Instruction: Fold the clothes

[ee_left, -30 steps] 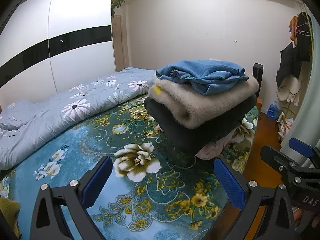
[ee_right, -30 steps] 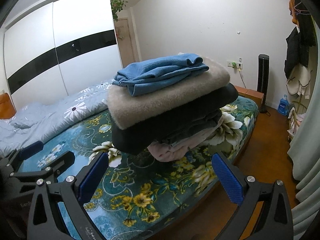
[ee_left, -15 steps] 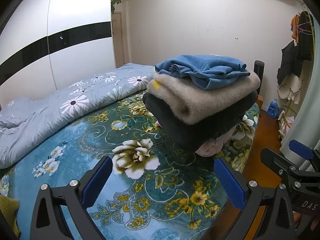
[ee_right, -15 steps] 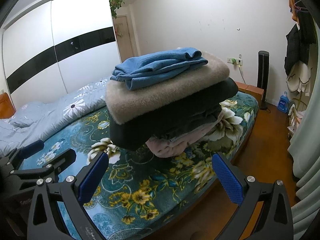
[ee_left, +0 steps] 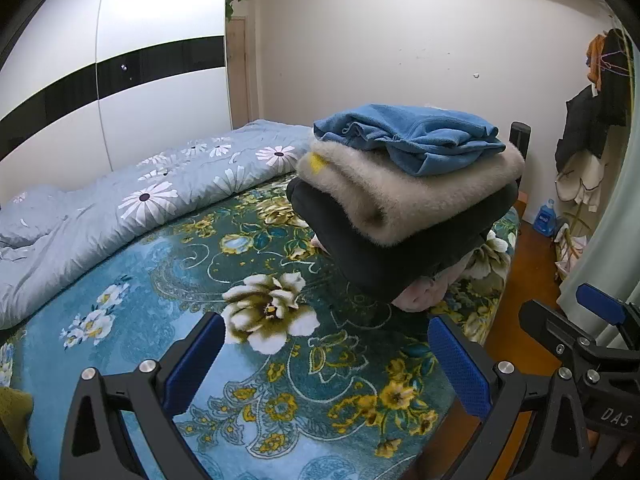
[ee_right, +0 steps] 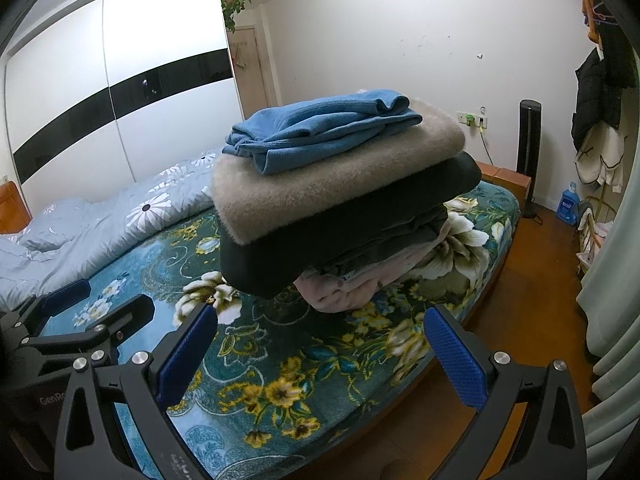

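A stack of folded clothes stands on the bed's floral teal blanket (ee_left: 200, 280): a blue fleece top (ee_left: 412, 136) on top, a beige fuzzy sweater (ee_left: 392, 196), a black garment (ee_left: 384, 256) and a pink one (ee_left: 420, 294) at the bottom. The stack shows in the right wrist view too, with the blue top (ee_right: 320, 128) uppermost. My left gripper (ee_left: 326, 360) is open and empty, short of the stack. My right gripper (ee_right: 320, 350) is open and empty, also short of it. The right gripper shows at the left view's right edge (ee_left: 592, 328).
A grey daisy-print duvet (ee_left: 140, 200) lies bunched along the bed's far left. A wardrobe (ee_left: 120, 80) stands behind. The bed's right edge drops to a wooden floor (ee_right: 532, 280). Hanging coats (ee_right: 600, 92), a tower fan (ee_right: 528, 140) and a blue bottle (ee_right: 568, 202) stand at right.
Both grippers have lifted and tilted slightly, so the stack sits a little higher and farther in view. Both stay open and empty. The clothes have not moved.
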`<state>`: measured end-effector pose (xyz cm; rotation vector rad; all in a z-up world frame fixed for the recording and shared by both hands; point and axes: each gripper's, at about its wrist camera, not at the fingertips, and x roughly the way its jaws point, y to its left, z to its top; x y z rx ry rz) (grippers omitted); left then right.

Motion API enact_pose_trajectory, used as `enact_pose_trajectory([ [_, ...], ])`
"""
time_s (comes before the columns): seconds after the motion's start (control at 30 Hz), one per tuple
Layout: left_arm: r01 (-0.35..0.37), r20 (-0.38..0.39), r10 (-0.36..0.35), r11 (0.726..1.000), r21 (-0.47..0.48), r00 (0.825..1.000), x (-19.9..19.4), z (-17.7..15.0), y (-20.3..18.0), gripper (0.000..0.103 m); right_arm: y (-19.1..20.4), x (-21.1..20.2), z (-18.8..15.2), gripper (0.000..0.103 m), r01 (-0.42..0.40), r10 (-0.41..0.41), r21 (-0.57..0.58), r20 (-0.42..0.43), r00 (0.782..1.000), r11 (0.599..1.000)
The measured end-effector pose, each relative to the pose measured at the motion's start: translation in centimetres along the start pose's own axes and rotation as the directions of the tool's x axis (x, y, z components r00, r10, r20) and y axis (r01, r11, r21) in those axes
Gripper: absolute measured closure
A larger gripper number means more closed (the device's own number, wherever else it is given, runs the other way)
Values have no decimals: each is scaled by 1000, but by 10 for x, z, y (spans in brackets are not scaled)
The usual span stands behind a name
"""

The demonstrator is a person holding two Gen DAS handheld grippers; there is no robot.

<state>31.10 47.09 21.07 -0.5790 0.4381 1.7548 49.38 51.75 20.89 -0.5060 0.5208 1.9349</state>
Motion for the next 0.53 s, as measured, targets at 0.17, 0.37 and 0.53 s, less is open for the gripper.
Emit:
enact_pose_trajectory([
  [0.17,0,-4,0,1000,-3,1000,0,0,1,0,1,1,0,0,0,0,-2,-4,1000,1000],
  [0.37,0,-8,0,1000,-4,1000,1,-1,1,0,2,1,-1,0,3,-3,-2,-6,1000,1000],
  [0.53,-3,-10,3,1000,-5,1000,-1,-2,1,0,2,0,-2,0,-2,2,0,-7,1000,1000],
])
